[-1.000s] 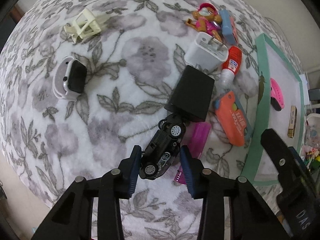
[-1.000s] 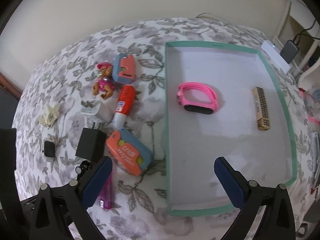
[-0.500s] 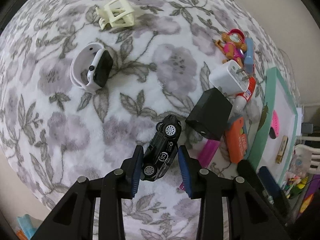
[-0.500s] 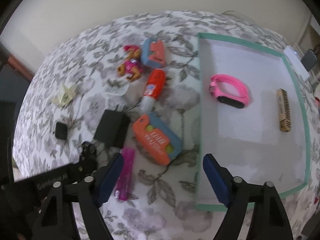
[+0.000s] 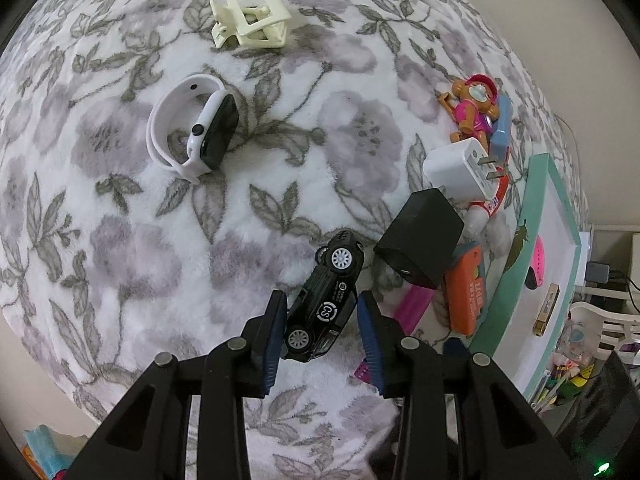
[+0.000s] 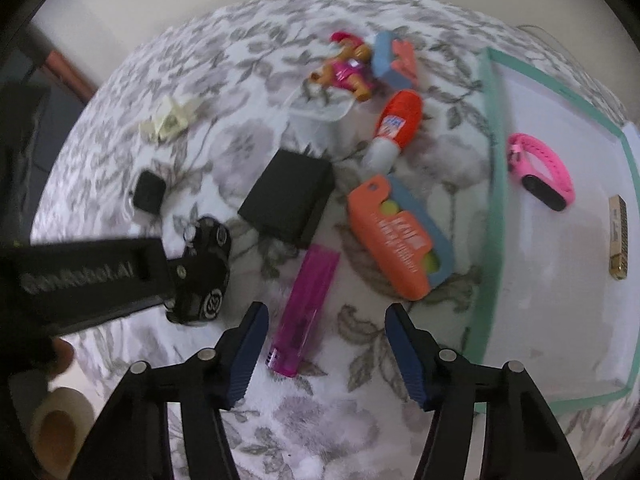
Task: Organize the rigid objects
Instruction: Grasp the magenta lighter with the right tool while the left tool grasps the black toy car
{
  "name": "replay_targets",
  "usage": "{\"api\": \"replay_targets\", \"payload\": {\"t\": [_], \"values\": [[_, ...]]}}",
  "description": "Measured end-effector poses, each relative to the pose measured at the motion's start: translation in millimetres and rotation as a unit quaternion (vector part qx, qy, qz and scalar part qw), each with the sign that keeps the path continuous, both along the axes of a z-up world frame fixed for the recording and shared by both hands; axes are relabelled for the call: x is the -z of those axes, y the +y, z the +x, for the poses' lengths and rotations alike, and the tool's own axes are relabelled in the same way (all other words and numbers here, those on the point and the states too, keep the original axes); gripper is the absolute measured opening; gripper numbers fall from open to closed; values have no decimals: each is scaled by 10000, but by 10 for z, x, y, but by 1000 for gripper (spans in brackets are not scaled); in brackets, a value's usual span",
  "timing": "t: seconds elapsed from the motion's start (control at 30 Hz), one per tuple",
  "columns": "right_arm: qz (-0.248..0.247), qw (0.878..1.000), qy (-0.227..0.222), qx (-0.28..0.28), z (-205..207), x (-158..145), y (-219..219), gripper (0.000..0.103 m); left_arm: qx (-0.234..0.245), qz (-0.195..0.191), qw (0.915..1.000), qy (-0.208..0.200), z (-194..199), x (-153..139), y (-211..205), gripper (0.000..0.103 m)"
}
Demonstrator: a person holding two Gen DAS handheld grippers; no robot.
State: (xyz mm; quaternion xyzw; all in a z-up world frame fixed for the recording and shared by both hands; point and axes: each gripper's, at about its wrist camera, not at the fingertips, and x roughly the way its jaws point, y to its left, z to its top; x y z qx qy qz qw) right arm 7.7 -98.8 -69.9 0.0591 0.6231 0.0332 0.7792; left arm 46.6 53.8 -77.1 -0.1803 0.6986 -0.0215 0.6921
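Note:
A black toy car point(image 5: 324, 304) sits tilted between the blue pads of my left gripper point(image 5: 320, 320), which is shut on it just above the flowered blanket. The right wrist view shows the same car point(image 6: 208, 264) at the tip of the left gripper's black arm. My right gripper point(image 6: 324, 340) is closing over a pink lighter point(image 6: 308, 300). The lighter's lower end lies between the jaws, and the pads stand clear of it. At the right lies a green-rimmed white tray point(image 6: 486, 200) holding a pink wristband point(image 6: 540, 168) and a small wooden block point(image 6: 618, 236).
On the blanket lie a black charger block point(image 6: 288, 196), an orange and blue case point(image 6: 396, 240), a glue stick point(image 6: 396, 128), a toy dog figure point(image 6: 350, 70), a white plug point(image 5: 460, 170), a white smartwatch point(image 5: 196, 136) and a cream clip point(image 5: 252, 16). A tape roll point(image 6: 56, 428) stands at the lower left.
The right gripper swung left from over the tray to above the pink lighter, and its jaws narrowed. The left gripper shifted and rolled with the car still between its pads.

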Motion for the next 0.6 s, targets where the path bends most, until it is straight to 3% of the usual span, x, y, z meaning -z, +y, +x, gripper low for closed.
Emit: {"api": "replay_targets", "payload": {"t": [0.27,0.5,0.6], "values": [[-105,9999,71,15,3,167,98,55,27,69,10000,5,7,24,0,39],[-240,9995,88,166,-8,182,-28,32,134,197,9997,-16,-18,26,-107,39],[-172,9996,90,226,-3,193,-90,28,239,293,9993,-28,-29,26,-159,39]]}}
